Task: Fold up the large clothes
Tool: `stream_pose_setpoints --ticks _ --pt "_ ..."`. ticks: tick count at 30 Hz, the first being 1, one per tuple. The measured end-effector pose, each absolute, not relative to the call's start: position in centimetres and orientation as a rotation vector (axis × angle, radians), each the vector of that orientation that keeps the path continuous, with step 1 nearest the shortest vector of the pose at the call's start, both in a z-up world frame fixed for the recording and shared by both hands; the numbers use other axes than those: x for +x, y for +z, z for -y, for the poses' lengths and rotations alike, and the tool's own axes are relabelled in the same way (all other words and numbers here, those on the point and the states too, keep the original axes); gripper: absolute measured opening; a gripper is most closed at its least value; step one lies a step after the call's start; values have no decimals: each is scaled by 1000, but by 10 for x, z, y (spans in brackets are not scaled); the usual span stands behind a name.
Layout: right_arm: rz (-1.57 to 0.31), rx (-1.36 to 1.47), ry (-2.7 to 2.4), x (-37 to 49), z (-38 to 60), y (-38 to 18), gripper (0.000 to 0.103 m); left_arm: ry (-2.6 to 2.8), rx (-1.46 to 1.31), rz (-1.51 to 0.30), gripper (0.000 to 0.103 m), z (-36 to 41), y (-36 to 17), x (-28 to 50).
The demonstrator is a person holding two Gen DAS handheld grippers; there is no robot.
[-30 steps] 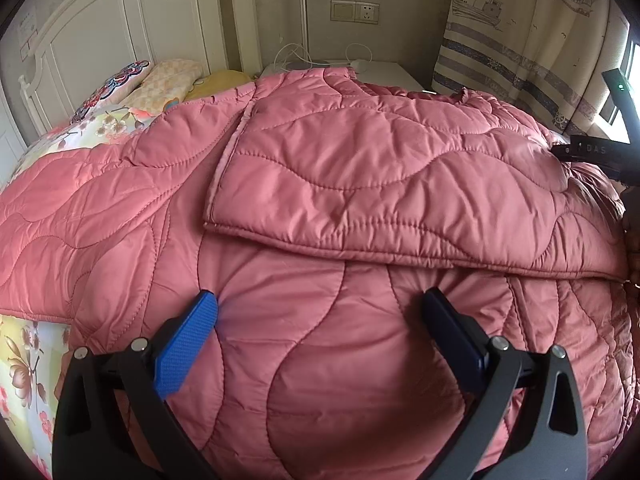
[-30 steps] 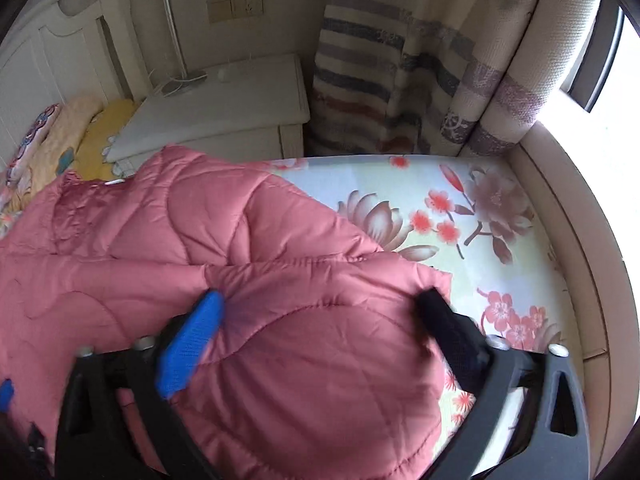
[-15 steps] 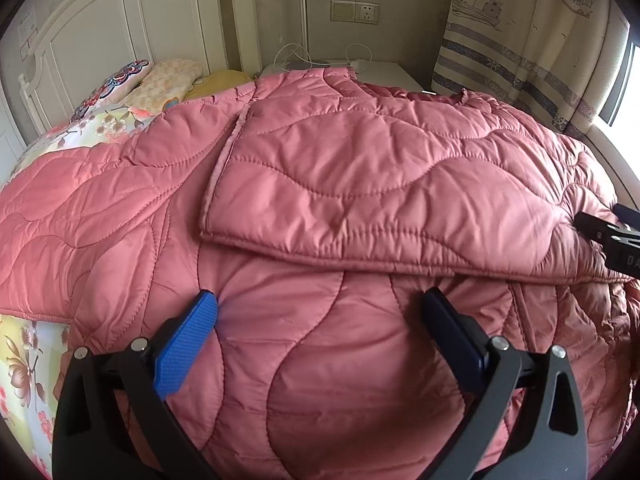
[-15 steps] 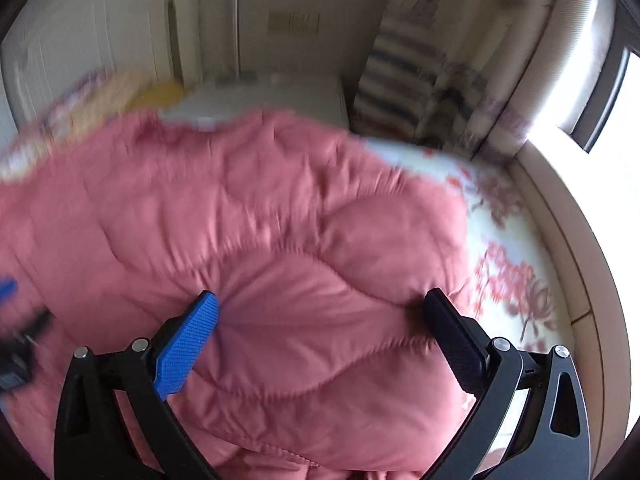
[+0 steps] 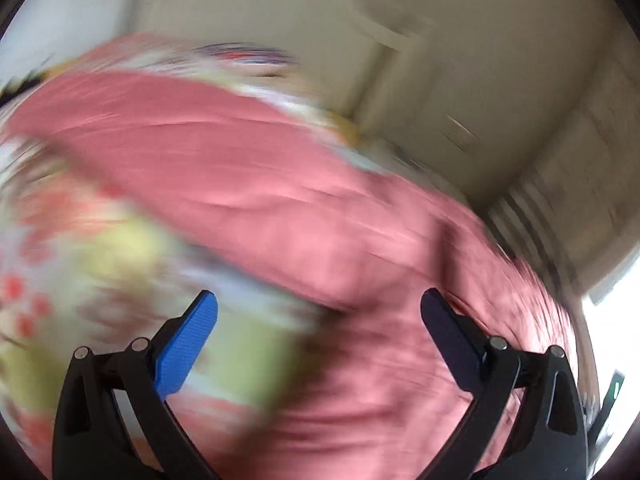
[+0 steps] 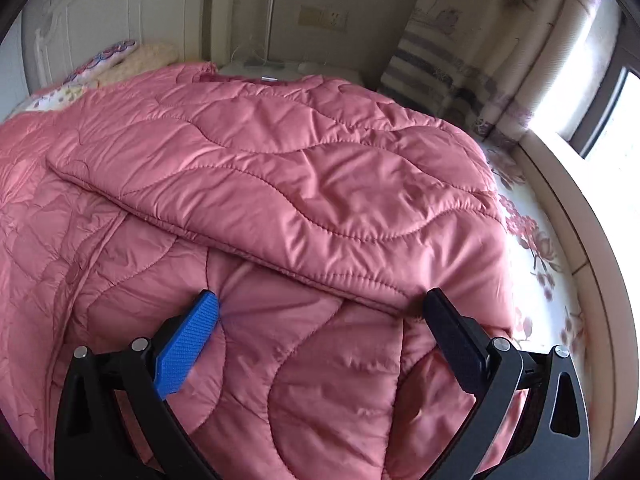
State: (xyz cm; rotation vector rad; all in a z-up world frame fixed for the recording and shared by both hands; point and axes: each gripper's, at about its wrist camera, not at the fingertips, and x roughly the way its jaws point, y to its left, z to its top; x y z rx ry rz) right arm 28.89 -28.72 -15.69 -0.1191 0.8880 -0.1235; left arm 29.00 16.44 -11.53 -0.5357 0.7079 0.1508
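Note:
A large pink quilted coat [image 6: 280, 184] lies spread on the bed, with one sleeve [image 6: 256, 176] folded across its body. My right gripper [image 6: 320, 320] hovers open just above the coat's lower body, below the folded sleeve's edge, with nothing between its fingers. The left wrist view is heavily motion-blurred: the pink coat [image 5: 280, 208] runs diagonally across it, and floral bedsheet [image 5: 80, 248] shows to the left. My left gripper [image 5: 320, 316] is open and holds nothing, near the coat's left edge over the sheet.
A floral bedsheet [image 6: 536, 240] shows right of the coat. Pillows [image 6: 120, 60] and a white headboard [image 6: 100, 8] are at the back left. A white nightstand [image 6: 276, 70], a wall socket [image 6: 324, 20] and a striped curtain [image 6: 452, 64] stand behind; a window [image 6: 608, 92] lies right.
The left gripper swung fast to the left, from over the coat's middle to its left edge; its view is now blurred. The right gripper drew back and now sees the whole coat.

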Motion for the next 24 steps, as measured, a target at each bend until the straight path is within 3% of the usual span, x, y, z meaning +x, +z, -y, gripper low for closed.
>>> stream_pose_setpoints --ticks 5,9,10,11,13,14,17,24 --pt "-880 -94 -131 288 292 -157 98 234 -901 -546 100 -287 -122 261" --pt "-882 -86 -128 285 291 -158 98 326 -964 -481 95 -334 -113 266" --pt "-881 -86 -128 285 291 -158 98 342 -973 -480 82 -342 -112 270" --pt "-881 -87 -129 286 291 -157 98 349 -986 -483 59 -348 -112 274" --pt "-878 -85 -128 286 292 -157 98 332 -1016 -524 29 -355 -113 288" --pt "-872 -81 -128 285 293 -157 98 348 -1011 -541 21 -353 -111 292" --pt "-832 -44 -134 279 299 -152 98 354 -887 -483 12 -321 -83 288" --pt "-645 207 -171 250 338 -134 98 39 -559 -299 11 -161 23 291"
